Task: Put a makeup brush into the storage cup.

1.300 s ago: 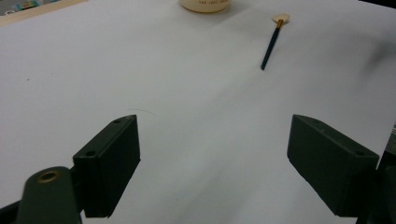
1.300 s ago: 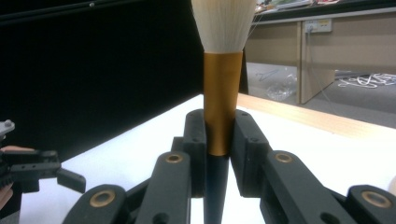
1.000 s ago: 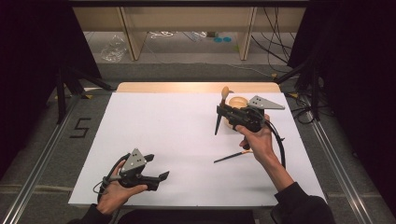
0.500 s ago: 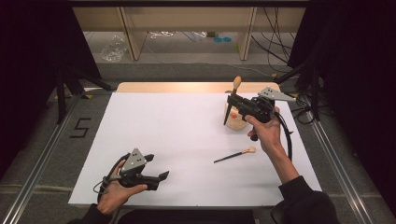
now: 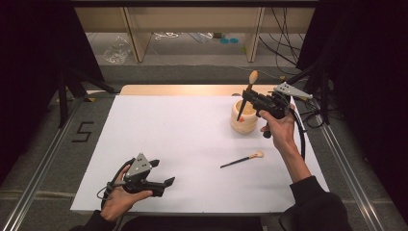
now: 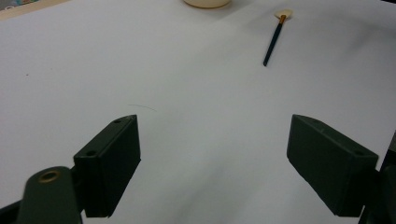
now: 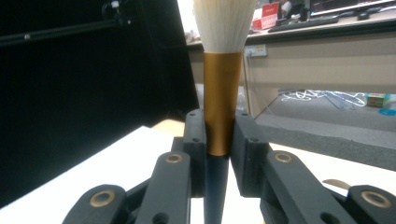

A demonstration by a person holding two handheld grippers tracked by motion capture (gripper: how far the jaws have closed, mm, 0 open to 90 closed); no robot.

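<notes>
Brush (image 5: 248, 91), pinched in right claw (image 5: 250, 97), now over cup (image 5: 244, 117), tip hidden; left claw (image 5: 163, 184) spread.

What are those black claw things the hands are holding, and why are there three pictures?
Those are grippers, squeezy tongs a person works by hand. One picture looks down from above the white table. The other two come from small cameras riding on each gripper. The right gripper is pinched shut on a makeup brush, bristles up, held over a cream-coloured cup. The left gripper rests near the table's front edge, jaws wide apart, holding nothing. A second, thinner brush lies flat on the table.
</notes>
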